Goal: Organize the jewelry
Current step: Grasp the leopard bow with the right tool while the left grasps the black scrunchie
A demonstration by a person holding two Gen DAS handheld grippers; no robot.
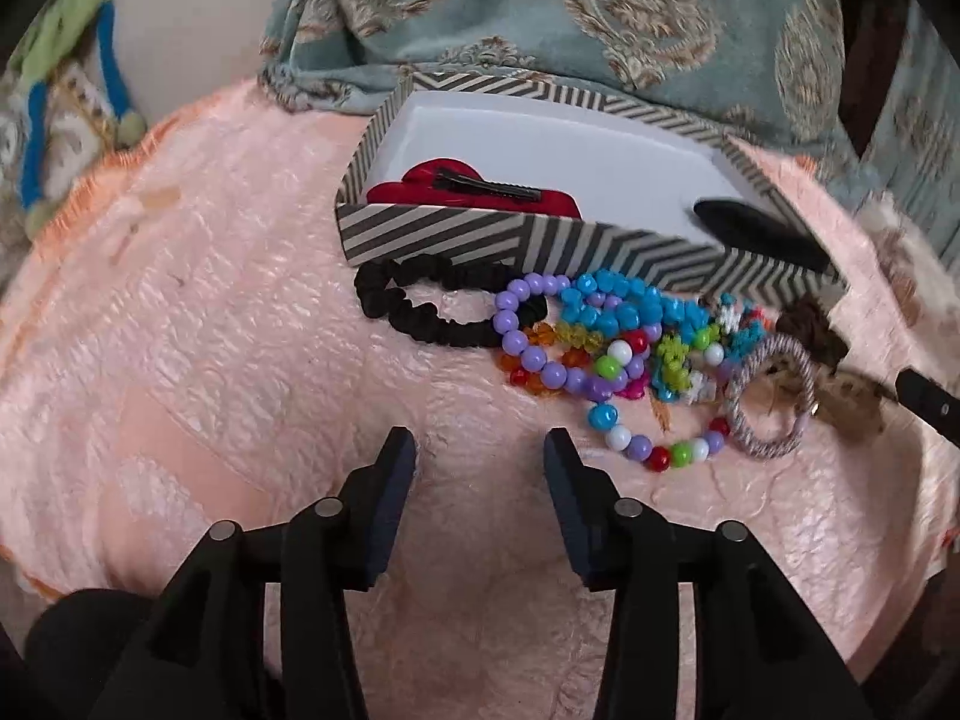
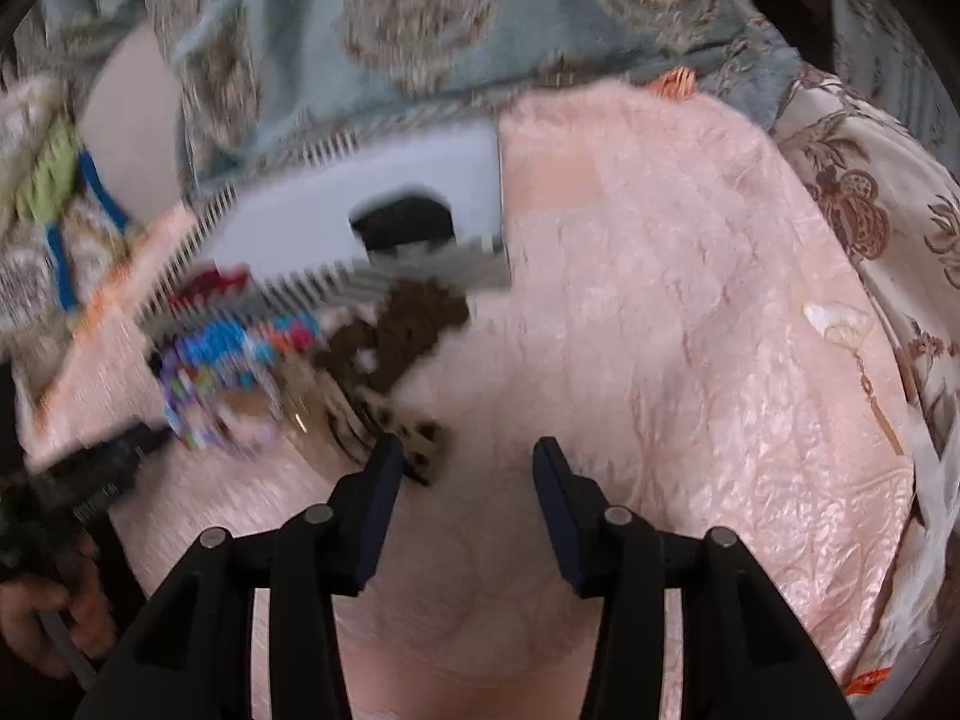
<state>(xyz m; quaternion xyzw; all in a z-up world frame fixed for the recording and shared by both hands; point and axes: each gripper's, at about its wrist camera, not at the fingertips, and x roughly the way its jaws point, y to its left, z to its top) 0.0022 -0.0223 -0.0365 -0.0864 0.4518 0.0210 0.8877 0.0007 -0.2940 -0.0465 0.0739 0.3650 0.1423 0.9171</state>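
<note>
A striped box [image 1: 480, 237] with a white inside sits on a pink cloth [image 1: 210, 330]. It holds a red hair piece with a black clip [image 1: 480, 189] and a black item [image 1: 750, 228]. In front of it lie a black scrunchie [image 1: 414, 306], a purple bead bracelet [image 1: 528, 336], blue beads [image 1: 624, 306], a multicolour bead string [image 1: 654, 450] and a grey hair tie [image 1: 774, 396]. My left gripper [image 1: 480, 456] is open and empty, just short of the pile. My right gripper [image 2: 462, 468] is open and empty beside a leopard-print hair clip [image 2: 408, 426] and a brown scrunchie [image 2: 408, 330]. The right wrist view is blurred.
A teal patterned cushion [image 1: 570, 18] lies behind the box. A floral fabric [image 2: 870, 192] lies at the right. A green and blue toy [image 1: 66, 78] lies at the far left. The right gripper's tip shows in the left wrist view [image 1: 924, 402].
</note>
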